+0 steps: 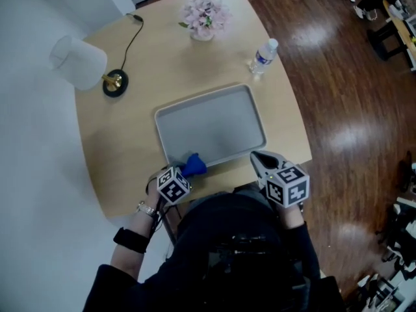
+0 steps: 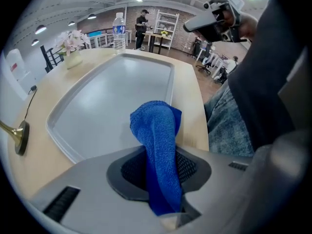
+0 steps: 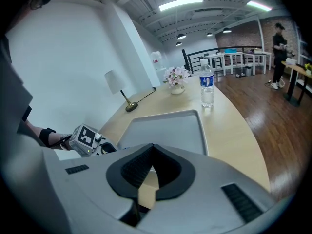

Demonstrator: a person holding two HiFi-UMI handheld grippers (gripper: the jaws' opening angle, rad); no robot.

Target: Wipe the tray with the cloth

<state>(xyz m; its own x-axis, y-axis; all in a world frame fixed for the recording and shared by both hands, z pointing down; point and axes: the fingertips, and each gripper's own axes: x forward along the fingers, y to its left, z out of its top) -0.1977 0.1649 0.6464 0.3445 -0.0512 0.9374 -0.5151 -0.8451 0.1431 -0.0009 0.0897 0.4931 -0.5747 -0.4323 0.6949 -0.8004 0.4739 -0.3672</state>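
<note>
A grey rectangular tray (image 1: 214,122) lies on the wooden table, its near rim in front of me. A bunched blue cloth (image 1: 194,166) sits at the tray's near left corner, and my left gripper (image 1: 184,173) is shut on it, pointing steeply down. In the left gripper view the cloth (image 2: 157,130) sticks out from between the jaws over the tray's (image 2: 107,101) near edge. My right gripper (image 1: 255,156) is at the tray's near right corner, shut, with nothing between its jaws. Its tips (image 3: 152,146) meet above the tray (image 3: 168,128).
A white-shaded lamp (image 1: 79,62) with a black base and cable stands at the far left. A vase of pink flowers (image 1: 205,17) and a water bottle (image 1: 262,56) stand beyond the tray. The table's near edge meets my lap; wooden floor lies to the right.
</note>
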